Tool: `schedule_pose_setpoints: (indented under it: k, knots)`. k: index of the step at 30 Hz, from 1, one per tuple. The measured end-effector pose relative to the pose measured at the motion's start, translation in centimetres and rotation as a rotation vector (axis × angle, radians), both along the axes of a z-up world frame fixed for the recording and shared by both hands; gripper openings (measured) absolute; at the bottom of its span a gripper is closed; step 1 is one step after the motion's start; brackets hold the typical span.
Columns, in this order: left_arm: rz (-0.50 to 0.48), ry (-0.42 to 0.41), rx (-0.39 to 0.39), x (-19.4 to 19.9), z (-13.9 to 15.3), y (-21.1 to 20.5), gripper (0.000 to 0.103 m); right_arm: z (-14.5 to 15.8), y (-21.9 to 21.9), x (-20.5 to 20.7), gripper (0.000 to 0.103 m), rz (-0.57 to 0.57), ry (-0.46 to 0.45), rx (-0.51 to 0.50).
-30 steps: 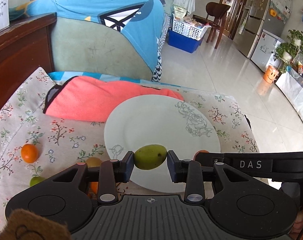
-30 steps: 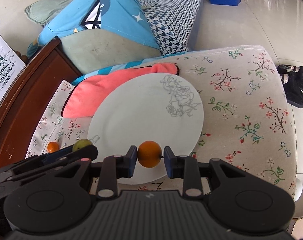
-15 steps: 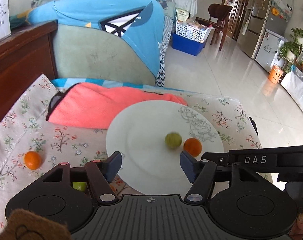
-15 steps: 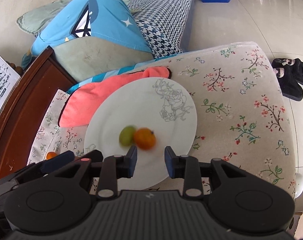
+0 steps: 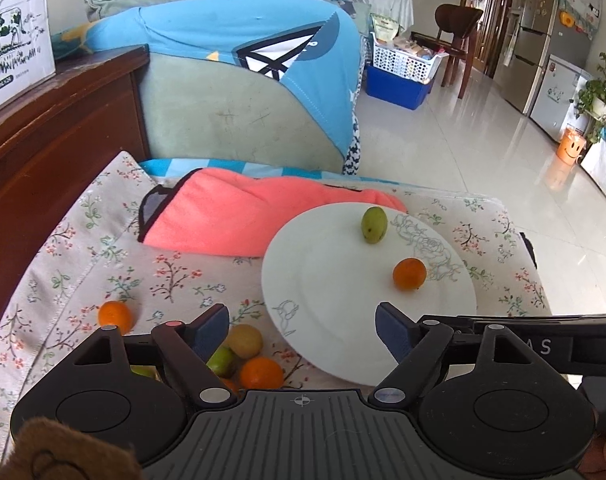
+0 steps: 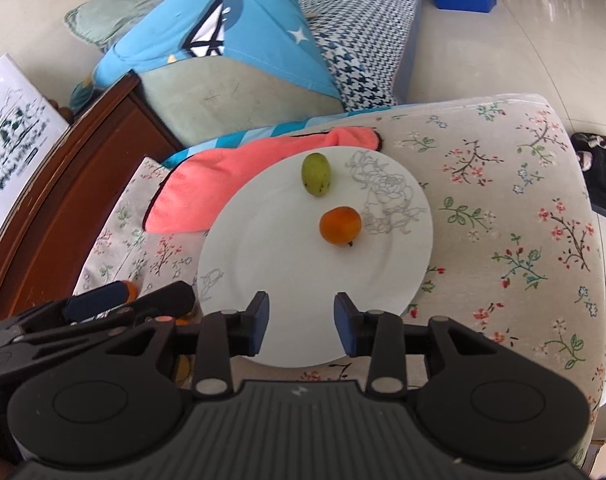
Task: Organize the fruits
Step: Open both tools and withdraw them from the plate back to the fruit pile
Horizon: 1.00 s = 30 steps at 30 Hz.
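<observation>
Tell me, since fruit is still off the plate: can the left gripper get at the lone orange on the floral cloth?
Probably yes. The lone orange lies apart on the floral cloth, nothing covering it, beside the left gripper, whose jaws are opening and empty.

The white plate (image 6: pixel 263 264) looks like glossy glazed ceramic with a grey line-drawn flower. Under it lies matt floral cloth (image 6: pixel 503 208), woven and stitched along its hem. Behind the plate a coral towel (image 5: pixel 239 216) looks soft and fleecy. The 2 fruits on the plate, green (image 6: pixel 315 174) and orange (image 6: pixel 340 225), have smooth skins. The cabinet (image 5: pixel 43 152) left of the plate is dark polished wood.
</observation>
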<state>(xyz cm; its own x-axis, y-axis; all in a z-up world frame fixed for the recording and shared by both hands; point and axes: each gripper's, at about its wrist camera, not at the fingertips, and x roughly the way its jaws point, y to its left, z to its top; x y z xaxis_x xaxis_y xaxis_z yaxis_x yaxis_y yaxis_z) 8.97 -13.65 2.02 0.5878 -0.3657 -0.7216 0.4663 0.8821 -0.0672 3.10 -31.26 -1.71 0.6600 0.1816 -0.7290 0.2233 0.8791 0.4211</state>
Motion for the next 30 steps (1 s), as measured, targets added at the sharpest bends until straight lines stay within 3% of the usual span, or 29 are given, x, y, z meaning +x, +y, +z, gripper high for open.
schedule_pose_setpoints:
  k: [16,30]
  knots:
    - [0.085,0.043,0.033,0.6,0.1,4.9,0.083,-0.3,3.0,-0.2,0.044,0.123,0.009,-0.007]
    - [0.123,0.069,0.049,-0.5,-0.3,9.2,0.083,-1.1,8.1,-1.0,0.044,0.357,-0.001,-0.019]
